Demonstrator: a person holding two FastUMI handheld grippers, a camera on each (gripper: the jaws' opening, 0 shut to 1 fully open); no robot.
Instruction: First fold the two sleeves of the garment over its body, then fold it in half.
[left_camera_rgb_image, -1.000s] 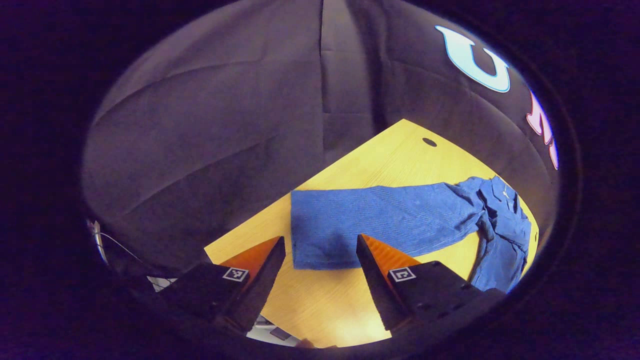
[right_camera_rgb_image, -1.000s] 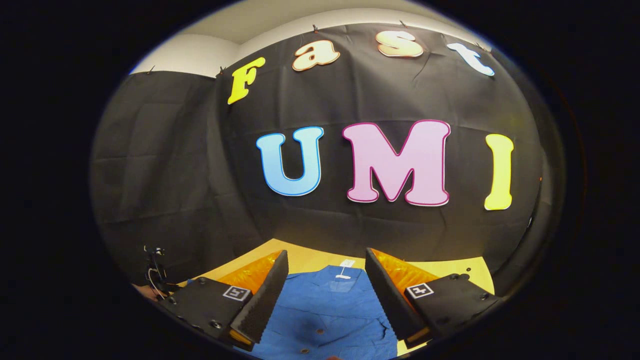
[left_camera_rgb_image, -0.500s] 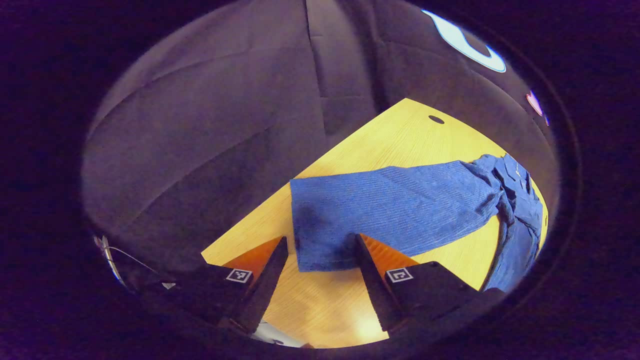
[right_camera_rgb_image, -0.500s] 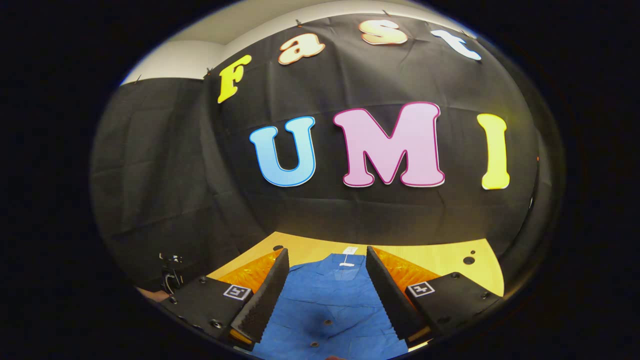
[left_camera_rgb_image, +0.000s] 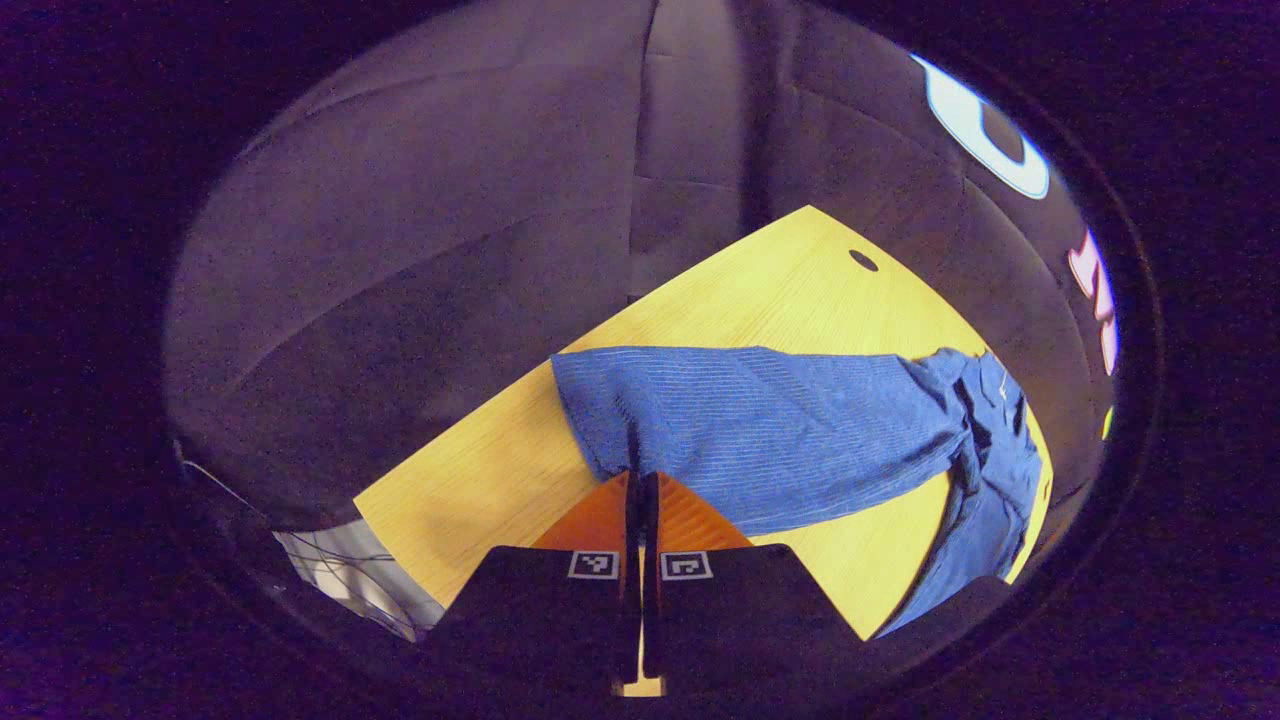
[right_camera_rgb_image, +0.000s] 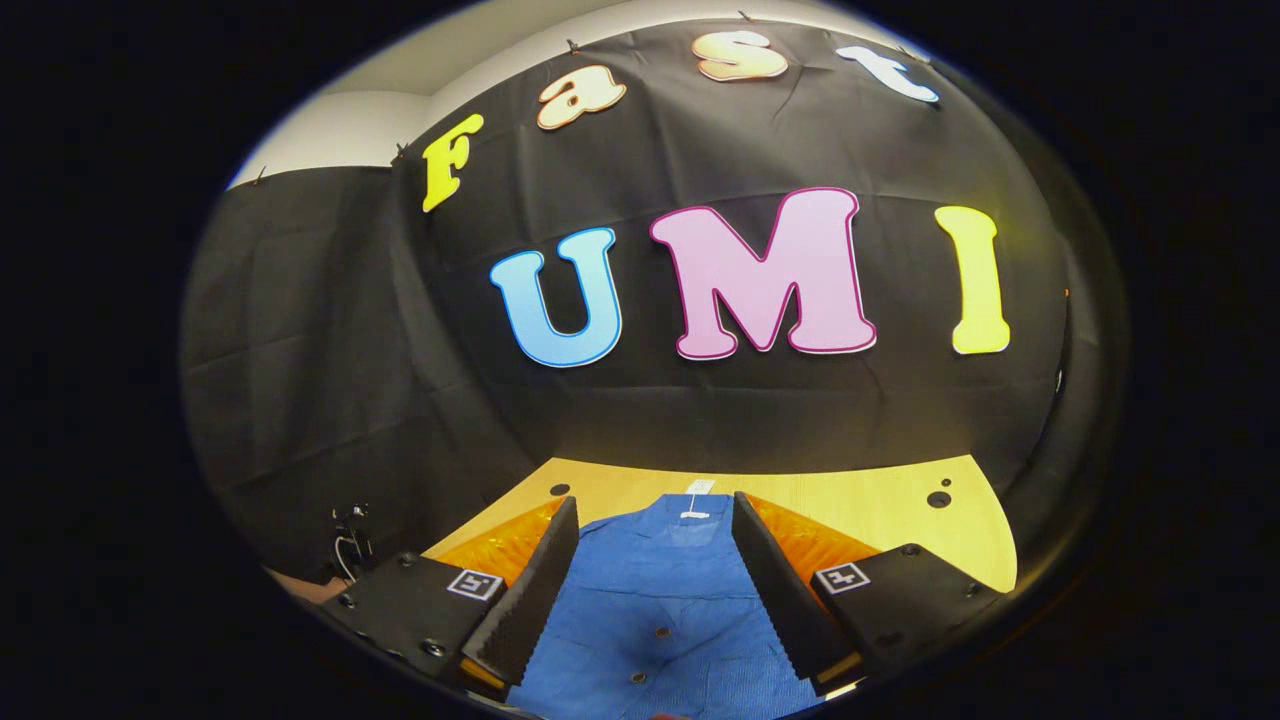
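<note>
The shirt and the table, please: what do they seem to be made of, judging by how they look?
The shirt looks like a thin woven blue fabric with a matte finish: fine pale stripes run along the sleeve, it creases softly, and it has buttons down the front. The exact fibre cannot be told. The table looks like light wood or a wood-look laminate: smooth, faint straight grain, slight sheen, with a round hole near its far edge.

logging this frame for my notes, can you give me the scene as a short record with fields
garment: blue button shirt, lying on the table
surface: yellow wooden table
left gripper: shut on the sleeve near its cuff end
sleeve state: stretched out sideways, not yet folded over the body
right gripper: open, above the shirt front, holding nothing
task stage: first sleeve fold starting
</note>
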